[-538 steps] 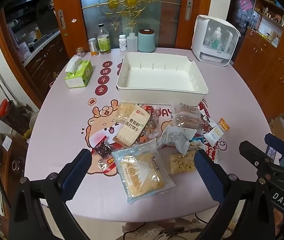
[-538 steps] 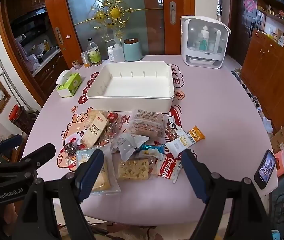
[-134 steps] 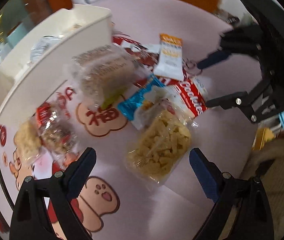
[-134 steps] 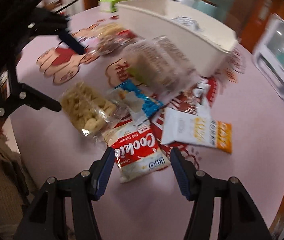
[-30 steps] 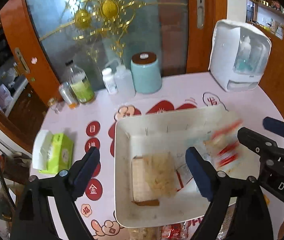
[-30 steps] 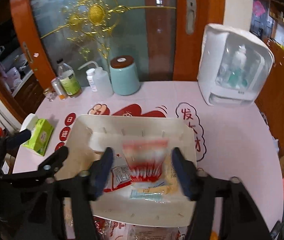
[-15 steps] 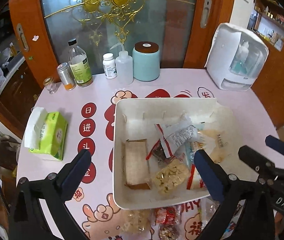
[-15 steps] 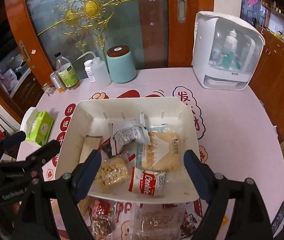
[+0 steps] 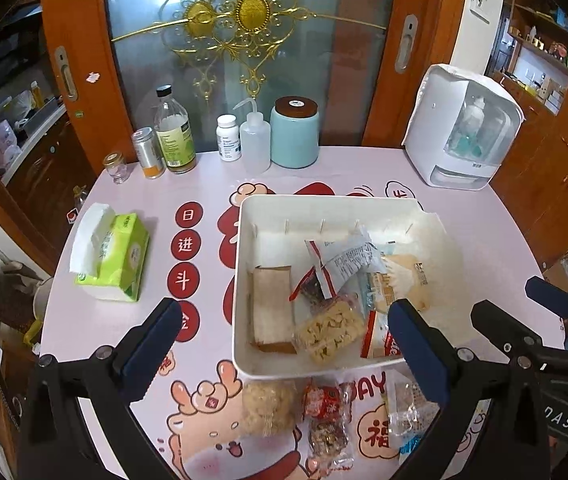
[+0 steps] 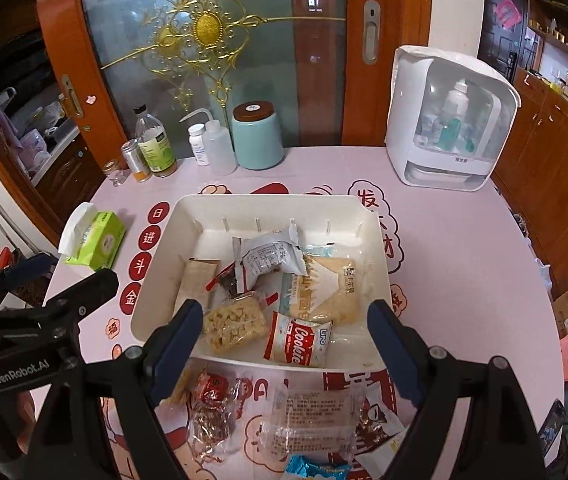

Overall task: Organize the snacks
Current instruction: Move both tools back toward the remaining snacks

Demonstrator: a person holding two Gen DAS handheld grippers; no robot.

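Left gripper [image 9: 284, 344] and right gripper [image 10: 288, 342]: fingers spread wide, holding nothing, above the white bin [image 10: 164, 276]

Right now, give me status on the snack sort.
Left gripper and right gripper open, empty. Cookie pack and others in white bin. Clear-wrapped snacks remain on table; nothing blocking.
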